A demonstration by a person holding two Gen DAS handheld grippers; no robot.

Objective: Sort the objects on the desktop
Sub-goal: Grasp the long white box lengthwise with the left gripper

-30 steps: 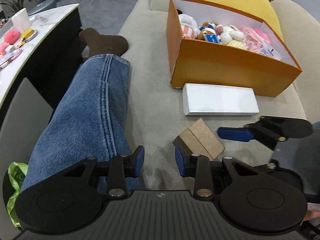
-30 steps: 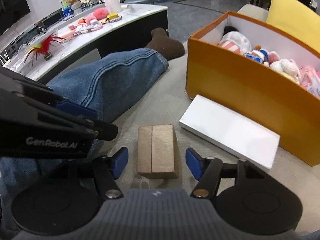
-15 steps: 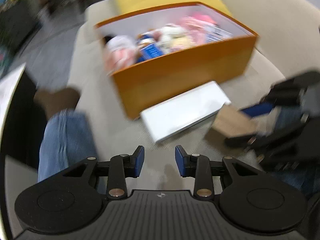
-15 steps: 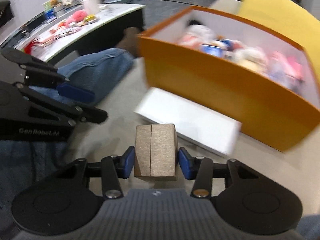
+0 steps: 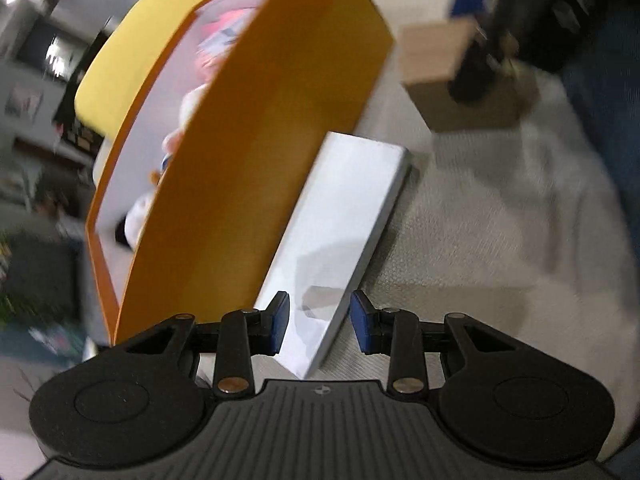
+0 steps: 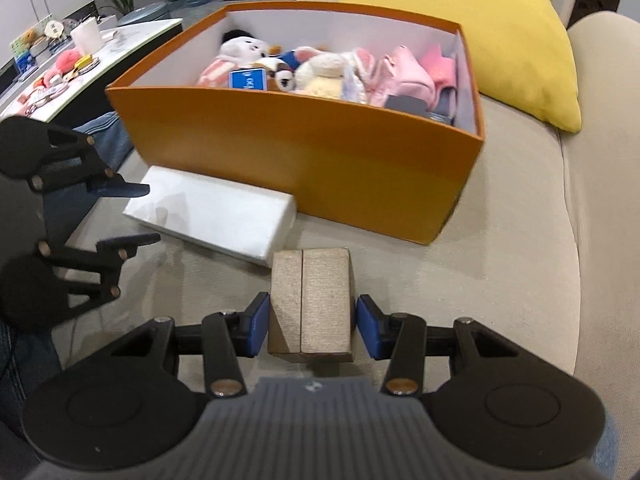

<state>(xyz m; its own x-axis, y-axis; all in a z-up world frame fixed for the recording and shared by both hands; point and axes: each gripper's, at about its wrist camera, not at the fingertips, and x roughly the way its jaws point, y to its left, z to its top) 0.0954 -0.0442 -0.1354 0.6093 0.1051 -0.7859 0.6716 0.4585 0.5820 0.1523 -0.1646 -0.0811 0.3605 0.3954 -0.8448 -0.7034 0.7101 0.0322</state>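
Note:
My right gripper point(image 6: 312, 328) is shut on a small brown cardboard box point(image 6: 312, 304) and holds it above the sofa seat, in front of the orange storage box point(image 6: 300, 148). The left wrist view shows the same brown box point(image 5: 440, 52) blurred at the top right, in the right gripper point(image 5: 480, 44). A flat white box point(image 6: 212, 212) lies against the orange box's front wall. My left gripper point(image 5: 318, 322) is open and rolled on its side, and the near end of the white box point(image 5: 344, 208) shows between its fingers. I see no pad pressing on it.
The orange box point(image 5: 248, 160) is packed with plush toys and pink items. A yellow cushion point(image 6: 480, 20) leans behind it on the beige sofa point(image 6: 520, 240). A person's jeans leg point(image 6: 108, 132) lies at the left, beyond it a white table point(image 6: 60, 80) with small things.
The right gripper closed on the brown box, lifted it and carried it toward the orange box. The left gripper rolled over and swung down to the white box's end.

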